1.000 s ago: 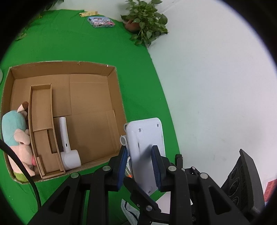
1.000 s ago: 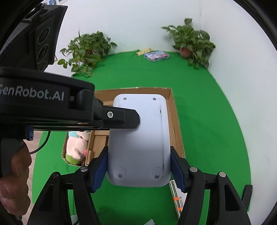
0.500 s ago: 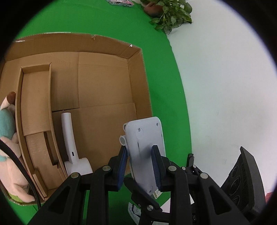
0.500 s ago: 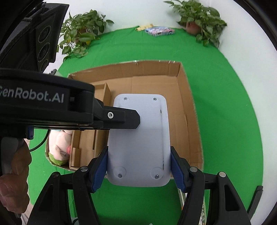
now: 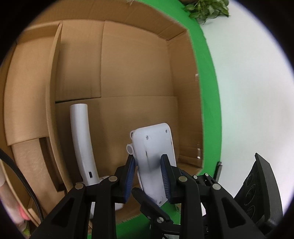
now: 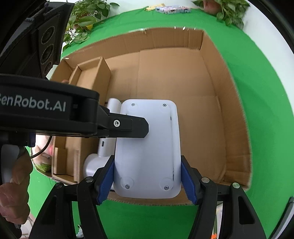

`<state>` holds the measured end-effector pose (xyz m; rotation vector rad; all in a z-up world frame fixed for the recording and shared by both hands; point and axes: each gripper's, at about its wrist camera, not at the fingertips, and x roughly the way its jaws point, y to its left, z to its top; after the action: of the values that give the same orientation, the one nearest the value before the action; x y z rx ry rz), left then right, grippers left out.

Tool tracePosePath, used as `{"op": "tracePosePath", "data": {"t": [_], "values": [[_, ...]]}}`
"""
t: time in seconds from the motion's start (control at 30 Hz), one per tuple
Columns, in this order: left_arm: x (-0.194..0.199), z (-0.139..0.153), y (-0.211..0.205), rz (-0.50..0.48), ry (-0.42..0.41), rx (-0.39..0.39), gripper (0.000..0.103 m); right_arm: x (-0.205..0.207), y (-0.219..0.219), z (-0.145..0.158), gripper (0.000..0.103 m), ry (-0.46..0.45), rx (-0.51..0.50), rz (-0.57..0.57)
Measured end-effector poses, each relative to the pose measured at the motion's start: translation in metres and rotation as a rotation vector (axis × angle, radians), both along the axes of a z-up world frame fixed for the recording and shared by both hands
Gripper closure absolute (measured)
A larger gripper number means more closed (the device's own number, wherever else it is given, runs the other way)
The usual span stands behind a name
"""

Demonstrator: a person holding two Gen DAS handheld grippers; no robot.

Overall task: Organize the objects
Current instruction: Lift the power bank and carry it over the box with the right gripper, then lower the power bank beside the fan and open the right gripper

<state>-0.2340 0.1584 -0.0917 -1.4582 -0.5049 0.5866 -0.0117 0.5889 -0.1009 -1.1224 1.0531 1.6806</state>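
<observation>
both my left fingers (image 5: 147,176) and right fingers (image 6: 148,181) grip the white device (image 6: 147,147) over the cardboard box (image 6: 211,114). the white handheld tool (image 5: 80,139) already lies inside; the device isn't set down yet.

1. A green floor covering (image 6: 257,110) spreads under everything, below and ahead of the jaws.
2. On it rests an open cardboard box (image 6: 237,165), directly beneath the jaws.
3. Far ahead of the jaws, potted plants (image 6: 227,9) and a colourful packet (image 6: 172,9) lie at its edge.
</observation>
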Motion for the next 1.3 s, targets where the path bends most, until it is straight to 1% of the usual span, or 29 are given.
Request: {"op": "tracePosePath", "data": {"t": [0.23, 0.37, 0.47, 0.57, 0.63, 0.67, 0.77, 0.87, 0.9, 0.93, 0.97, 1.03, 1.1, 1.13, 1.17, 1.23, 1.3], "values": [[0.013, -0.018, 0.014, -0.043, -0.012, -0.039, 0.076, -0.001, 0.005, -0.031, 0.040, 0.016, -0.062, 0.013], [0.016, -0.022, 0.015, -0.048, -0.011, -0.039, 0.079, -0.001, 0.006, -0.045, 0.038, 0.037, -0.105, 0.020], [0.018, -0.022, 0.014, -0.051, -0.013, -0.039, 0.080, -0.005, 0.008, -0.047, 0.035, 0.060, -0.150, 0.028], [0.018, -0.021, 0.010, -0.055, 0.000, -0.045, 0.080, -0.006, 0.008, -0.048, 0.034, 0.069, -0.168, 0.062], [0.016, -0.020, 0.005, -0.054, 0.007, -0.048, 0.080, -0.001, 0.009, -0.046, 0.034, 0.094, -0.172, 0.066], [0.012, -0.019, -0.002, -0.037, 0.018, -0.041, 0.080, 0.002, 0.009, -0.045, 0.034, 0.107, -0.173, 0.063], [0.001, -0.017, -0.019, 0.002, 0.001, -0.008, 0.080, 0.009, 0.012, -0.041, 0.034, 0.153, -0.177, 0.060], [-0.007, -0.017, -0.030, 0.014, 0.009, 0.012, 0.080, 0.012, 0.018, -0.044, 0.034, 0.167, -0.179, 0.040], [-0.009, -0.017, -0.033, 0.020, 0.011, 0.015, 0.080, 0.010, 0.020, -0.047, 0.035, 0.169, -0.183, 0.041], [-0.011, -0.017, -0.034, 0.023, 0.011, 0.014, 0.080, 0.007, 0.021, -0.049, 0.040, 0.174, -0.184, 0.043], [-0.012, -0.017, -0.034, 0.020, 0.007, 0.017, 0.080, 0.003, 0.024, -0.049, 0.041, 0.171, -0.180, 0.042], [-0.013, -0.019, -0.041, 0.021, 0.007, 0.024, 0.080, -0.001, 0.025, -0.053, 0.050, 0.162, -0.166, 0.050], [-0.014, -0.020, -0.046, 0.023, 0.005, 0.032, 0.080, -0.003, 0.028, -0.053, 0.056, 0.163, -0.163, 0.071], [-0.019, -0.021, -0.038, 0.024, 0.001, 0.034, 0.080, -0.006, 0.030, -0.056, 0.058, 0.153, -0.159, 0.085], [-0.026, -0.028, -0.040, 0.025, -0.002, 0.040, 0.080, -0.008, 0.028, -0.057, 0.058, 0.150, -0.154, 0.092], [-0.029, -0.030, -0.044, 0.029, -0.001, 0.045, 0.080, -0.009, 0.028, -0.058, 0.058, 0.154, -0.153, 0.092], [-0.030, -0.023, -0.041, 0.024, -0.004, 0.054, 0.080, -0.010, 0.029, -0.059, 0.057, 0.159, -0.156, 0.087]]}}
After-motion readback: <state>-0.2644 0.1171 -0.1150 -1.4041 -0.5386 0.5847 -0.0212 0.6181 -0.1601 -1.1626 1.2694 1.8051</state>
